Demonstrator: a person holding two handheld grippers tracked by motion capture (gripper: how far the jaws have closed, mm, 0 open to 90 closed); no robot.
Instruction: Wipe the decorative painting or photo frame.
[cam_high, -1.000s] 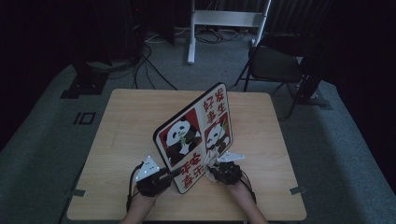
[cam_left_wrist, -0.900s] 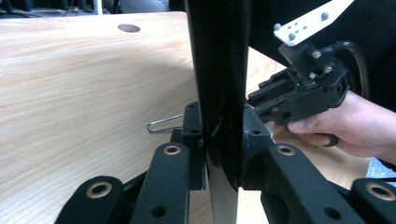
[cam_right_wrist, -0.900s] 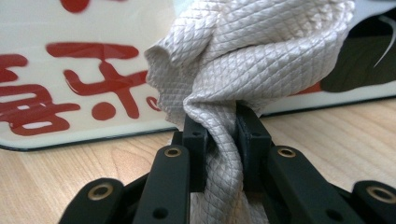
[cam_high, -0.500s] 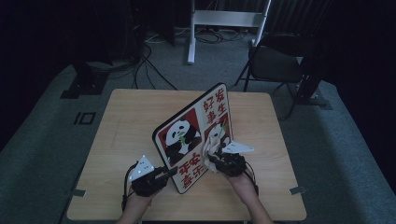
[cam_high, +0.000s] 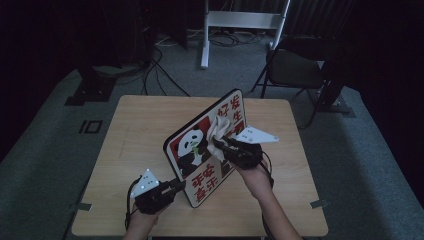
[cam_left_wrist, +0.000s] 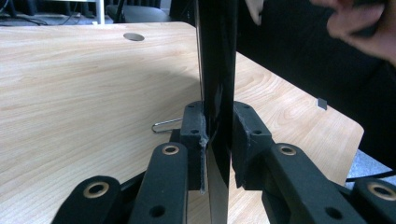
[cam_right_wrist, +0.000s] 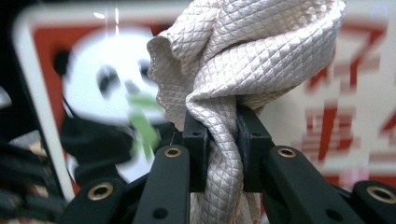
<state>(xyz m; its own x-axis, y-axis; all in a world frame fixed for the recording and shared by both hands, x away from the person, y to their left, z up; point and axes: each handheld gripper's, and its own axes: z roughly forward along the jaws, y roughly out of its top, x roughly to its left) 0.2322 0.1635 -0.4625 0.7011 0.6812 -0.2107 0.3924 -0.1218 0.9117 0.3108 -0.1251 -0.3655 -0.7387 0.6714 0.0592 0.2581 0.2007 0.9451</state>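
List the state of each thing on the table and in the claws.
Red-and-white panda sign board: propped on edge on the table, tilted, clamped at its lower edge.
Beige quilted cloth: bunched, pinched, against the board's face.
Left claw: shut on the board.
Right claw: shut on the cloth.
Wooden table: bears the board.

Board: I see a flat rectangular red-and-white sign board (cam_high: 200, 150) with rounded corners, printed with a panda and red characters, standing on its lower edge on the table and tilted back, its thin dark edge (cam_left_wrist: 215, 70) facing my left camera.
Cloth: I see a beige quilted-texture cloth (cam_right_wrist: 243, 60), bunched into folds, pressed against the board's printed face near its upper middle (cam_high: 218, 131).
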